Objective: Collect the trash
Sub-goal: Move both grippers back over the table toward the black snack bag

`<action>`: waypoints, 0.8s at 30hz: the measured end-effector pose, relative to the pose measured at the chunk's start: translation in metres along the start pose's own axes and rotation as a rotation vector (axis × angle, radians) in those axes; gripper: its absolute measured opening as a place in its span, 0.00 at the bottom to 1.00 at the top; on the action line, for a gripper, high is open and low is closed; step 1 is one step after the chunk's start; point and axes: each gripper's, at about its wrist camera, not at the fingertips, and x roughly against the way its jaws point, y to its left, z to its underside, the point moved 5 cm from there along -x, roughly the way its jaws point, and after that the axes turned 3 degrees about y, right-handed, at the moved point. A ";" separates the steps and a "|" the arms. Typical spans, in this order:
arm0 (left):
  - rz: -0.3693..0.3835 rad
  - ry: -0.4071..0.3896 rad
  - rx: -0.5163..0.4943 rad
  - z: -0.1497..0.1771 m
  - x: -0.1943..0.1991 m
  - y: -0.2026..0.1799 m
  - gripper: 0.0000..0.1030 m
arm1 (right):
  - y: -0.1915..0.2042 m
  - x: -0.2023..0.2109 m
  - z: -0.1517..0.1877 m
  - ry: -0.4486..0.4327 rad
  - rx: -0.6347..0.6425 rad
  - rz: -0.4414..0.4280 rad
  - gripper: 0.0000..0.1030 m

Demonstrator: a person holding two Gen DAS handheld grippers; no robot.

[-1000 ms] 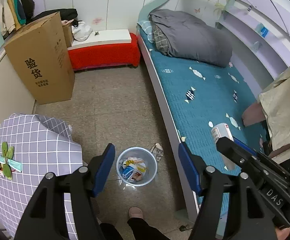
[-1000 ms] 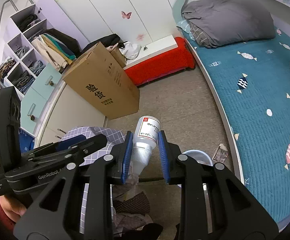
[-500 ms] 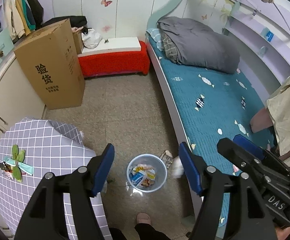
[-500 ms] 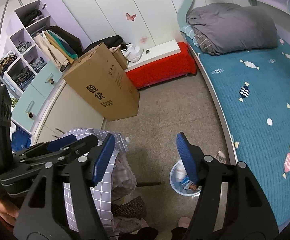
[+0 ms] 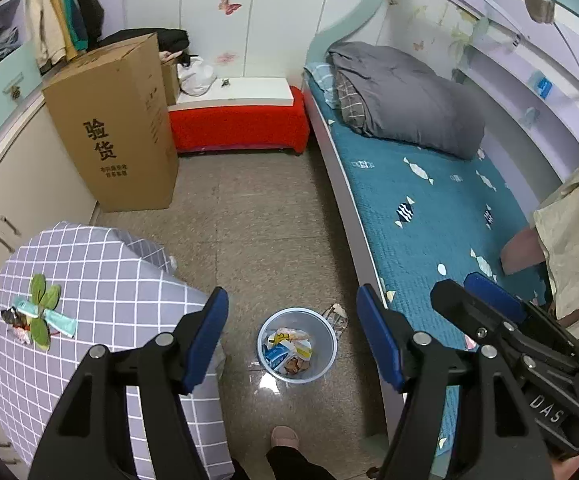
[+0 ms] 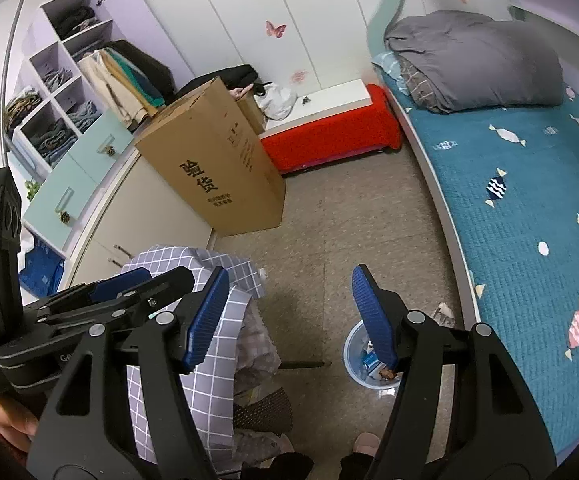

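A pale blue trash bin (image 5: 296,345) stands on the floor beside the bed, holding cartons and wrappers; it also shows in the right wrist view (image 6: 359,354), partly behind a finger. My left gripper (image 5: 292,338) is open and empty, high above the bin. My right gripper (image 6: 287,318) is open and empty, also high above the floor; it shows at the right of the left wrist view (image 5: 485,304). A crumpled wrapper (image 5: 338,316) lies on the floor by the bin. Wrappers and a green item (image 5: 37,316) lie on the checked tablecloth (image 5: 101,280).
A bed with a teal cover (image 5: 429,208) and grey duvet (image 5: 405,96) runs along the right. A tall cardboard box (image 5: 117,128) and a red bench (image 5: 237,124) stand at the back. Cabinets (image 6: 89,184) line the left wall. A slippered foot (image 5: 284,438) is below the bin.
A second ago my right gripper held a white bottle. It opened and the bottle fell toward the bin. Both grippers have risen since.
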 end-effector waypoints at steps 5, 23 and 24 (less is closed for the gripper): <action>-0.015 -0.010 0.041 0.008 0.011 0.026 0.64 | 0.025 -0.007 0.005 0.018 0.029 -0.023 0.62; -0.014 0.012 0.429 0.063 0.049 0.240 0.64 | 0.205 -0.104 0.052 0.218 0.178 -0.195 0.62; -0.016 0.015 0.445 0.066 0.049 0.251 0.64 | 0.216 -0.110 0.056 0.230 0.186 -0.202 0.62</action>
